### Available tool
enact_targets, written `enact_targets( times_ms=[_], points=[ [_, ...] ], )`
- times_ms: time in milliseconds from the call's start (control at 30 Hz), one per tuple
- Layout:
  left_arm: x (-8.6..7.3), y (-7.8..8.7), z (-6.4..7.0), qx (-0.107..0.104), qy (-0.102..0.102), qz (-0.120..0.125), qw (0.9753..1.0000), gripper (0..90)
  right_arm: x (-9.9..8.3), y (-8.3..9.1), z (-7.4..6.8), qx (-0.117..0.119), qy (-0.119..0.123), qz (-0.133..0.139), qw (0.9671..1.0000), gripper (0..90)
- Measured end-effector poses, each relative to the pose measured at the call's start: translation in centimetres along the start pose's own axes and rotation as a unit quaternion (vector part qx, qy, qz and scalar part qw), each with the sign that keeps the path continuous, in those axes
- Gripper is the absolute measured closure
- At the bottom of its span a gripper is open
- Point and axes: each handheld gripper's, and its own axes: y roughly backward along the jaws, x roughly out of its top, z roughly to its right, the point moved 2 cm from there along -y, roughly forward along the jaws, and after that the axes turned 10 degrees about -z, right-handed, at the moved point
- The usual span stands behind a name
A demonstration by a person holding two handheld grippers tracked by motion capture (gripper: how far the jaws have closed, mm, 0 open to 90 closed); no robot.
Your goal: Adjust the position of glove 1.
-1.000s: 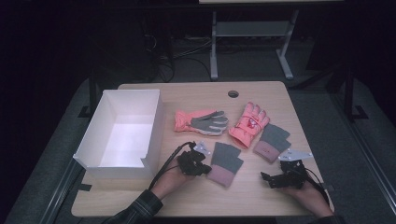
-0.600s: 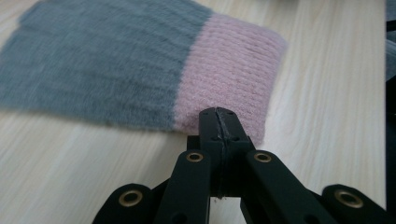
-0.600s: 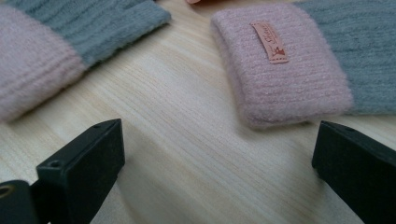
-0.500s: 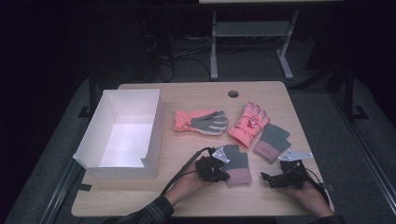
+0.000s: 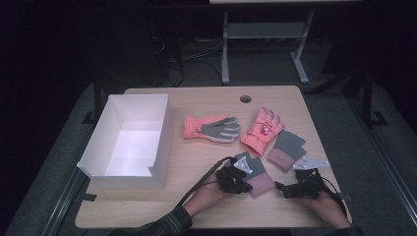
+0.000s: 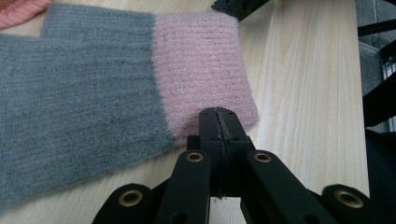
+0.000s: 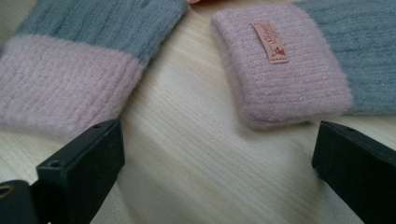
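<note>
Mitten [image 6: 93, 93] right of the white box [image 5: 129, 142]: left claw [image 6: 218, 116] clamped on its pink cuff, ready to lift; right claw [image 7: 215, 154] gapes beside it.

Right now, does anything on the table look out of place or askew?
Nothing is damaged or spilled. The four gloves lie flat but unpaired, at different angles. The left gripper has its fingers shut at the pink cuff edge of one grey glove; the white box stands empty.
</note>
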Motion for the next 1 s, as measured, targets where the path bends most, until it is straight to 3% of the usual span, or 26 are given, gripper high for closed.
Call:
enact_targets(
  times_ms=[200, 367, 500, 533, 567, 633, 667, 700, 1000],
  points=[
    [-0.2, 0.7, 0.0, 0.01, -0.008, 0.005, 0.9999, 89.5, 0.0, 0.0, 0.0, 0.0, 0.0, 0.0, 1.0, 1.8],
    [-1.9, 2.5, -0.7, 0.035, -0.003, 0.019, 0.9992, 84.0, 0.0, 0.0, 0.0, 0.0, 0.0, 0.0, 1.0, 1.8],
    [-3.8, 3.9, -1.3, 0.062, 0.002, 0.026, 0.9977, 71.3, 0.0, 0.0, 0.0, 0.0, 0.0, 0.0, 1.0, 1.8],
    [-4.8, 4.6, -1.7, 0.083, 0.002, 0.03, 0.9961, 62.4, 0.0, 0.0, 0.0, 0.0, 0.0, 0.0, 1.0, 1.8],
    [-4.8, 4.6, -1.7, 0.083, 0.002, 0.03, 0.9961, 57.4, 0.0, 0.0, 0.0, 0.0, 0.0, 0.0, 1.0, 1.8],
    [-6.4, 5.3, -2.4, 0.097, 0.022, 0.035, 0.9944, 48.6, 0.0, 0.0, 0.0, 0.0, -0.001, 0.0, 1.0, 1.8],
    [-6.4, 5.3, -2.4, 0.097, 0.022, 0.035, 0.9944, 44.4, 0.0, 0.0, 0.0, 0.0, -0.001, 0.0, 1.0, 1.8],
    [-7.3, 5.7, -2.7, 0.109, 0.031, 0.038, 0.9929, 40.6, 0.0, 0.0, 0.0, 0.0, -0.001, 0.0, 1.0, 1.8],
    [-9.8, 6.3, -3.7, 0.139, 0.053, 0.043, 0.9879, 18.1, 0.0, 0.0, 0.0, 0.0, -0.002, 0.0, 1.0, 1.8]
  ],
)
